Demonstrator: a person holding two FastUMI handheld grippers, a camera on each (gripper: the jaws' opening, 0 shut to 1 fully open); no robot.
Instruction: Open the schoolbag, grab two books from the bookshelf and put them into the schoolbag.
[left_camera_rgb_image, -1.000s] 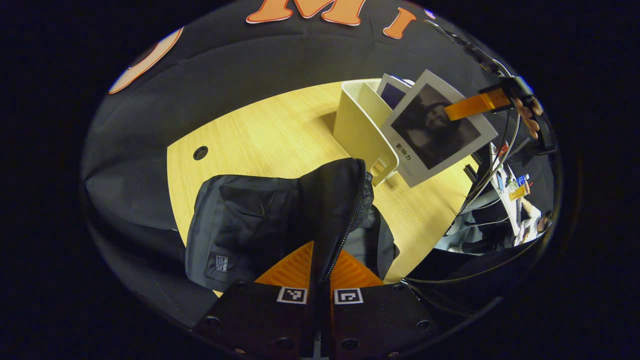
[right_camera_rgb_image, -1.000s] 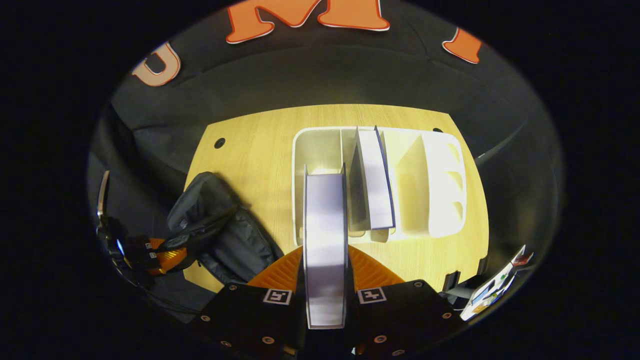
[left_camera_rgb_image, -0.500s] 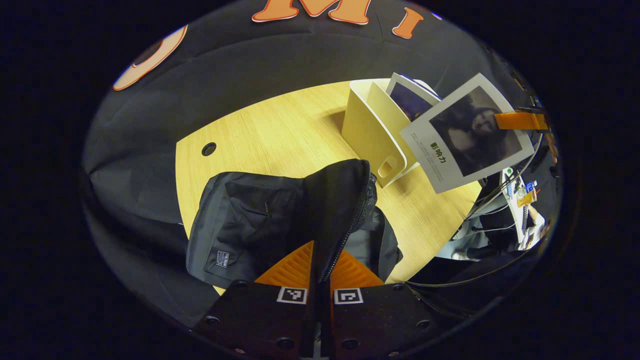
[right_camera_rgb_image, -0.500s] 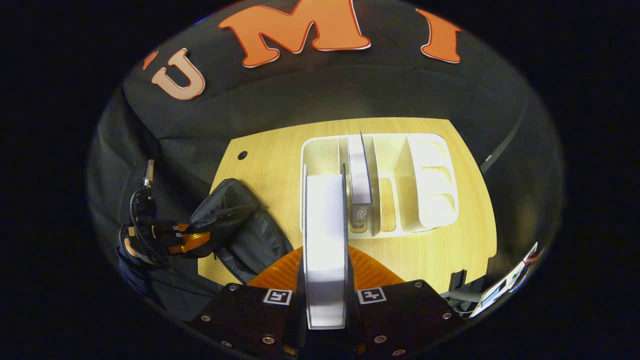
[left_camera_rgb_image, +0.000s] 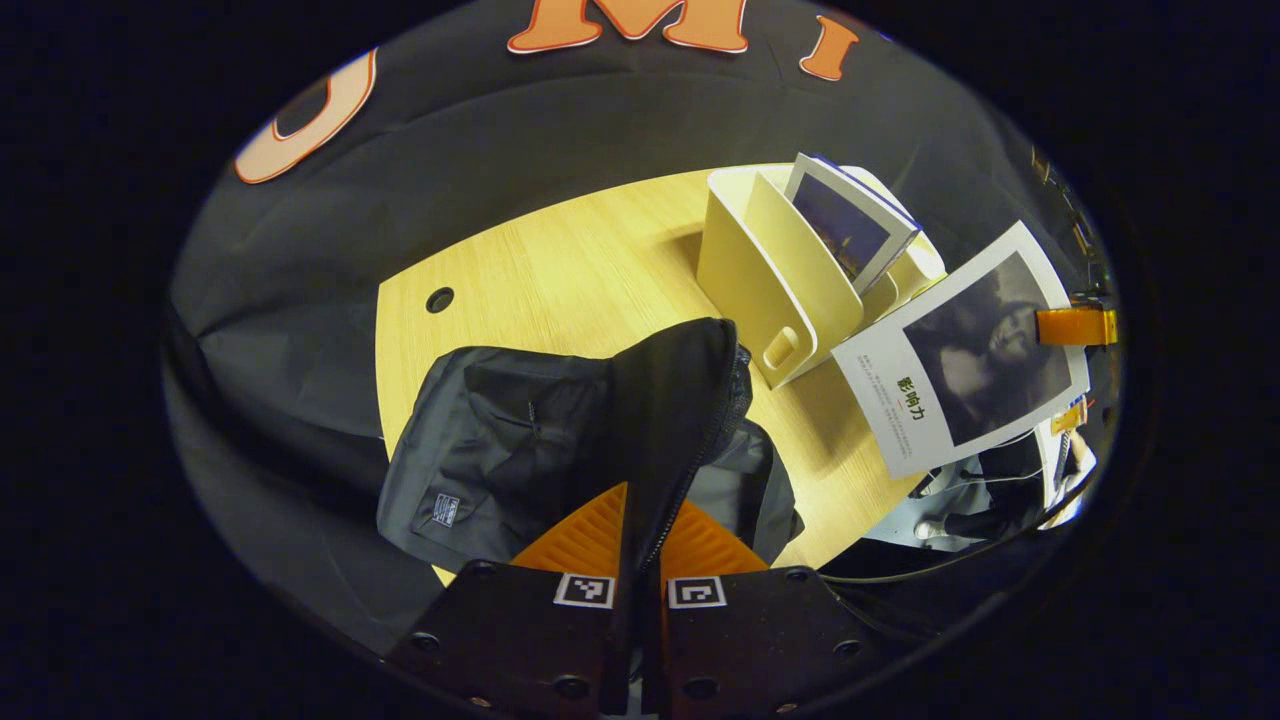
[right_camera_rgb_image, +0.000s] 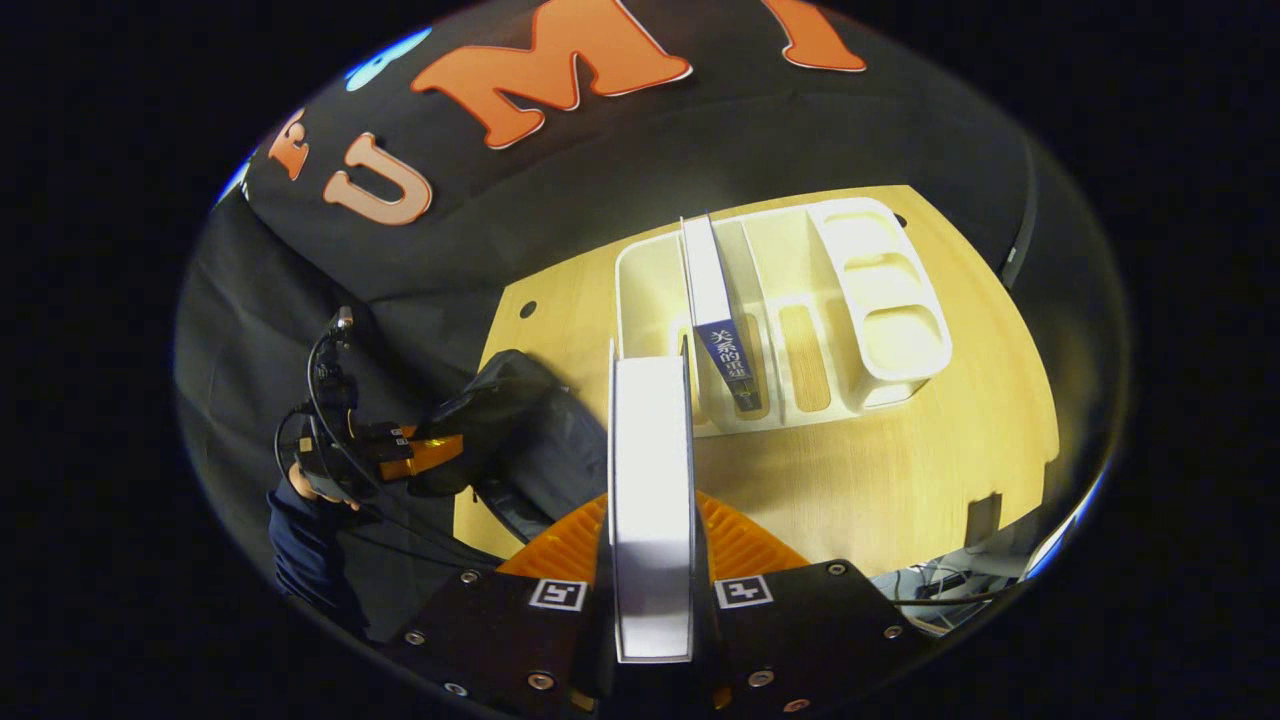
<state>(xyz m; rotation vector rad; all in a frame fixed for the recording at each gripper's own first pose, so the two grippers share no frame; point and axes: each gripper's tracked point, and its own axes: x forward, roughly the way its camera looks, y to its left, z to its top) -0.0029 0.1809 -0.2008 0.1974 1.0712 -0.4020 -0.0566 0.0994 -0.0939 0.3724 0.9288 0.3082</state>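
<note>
Jaws clamped; book (right_camera_rgb_image: 650, 480) now clear of bookshelf (right_camera_rgb_image: 790, 300)

Recording booth set up like a study corner, black cloth wall (left_camera_rgb_image: 560, 130) behind a wooden bench (left_camera_rgb_image: 560, 270) with a cable hole (left_camera_rgb_image: 439, 299), white bookshelf (right_camera_rgb_image: 870, 300), loose cables (left_camera_rgb_image: 960, 490) past the bench edge

A light wooden table (left_camera_rgb_image: 560, 260) with a round cable hole (left_camera_rgb_image: 439, 299) at ten o'clock is standing against draped black cloth (left_camera_rgb_image: 480, 130), and bright light is falling on its pale grain.
</note>
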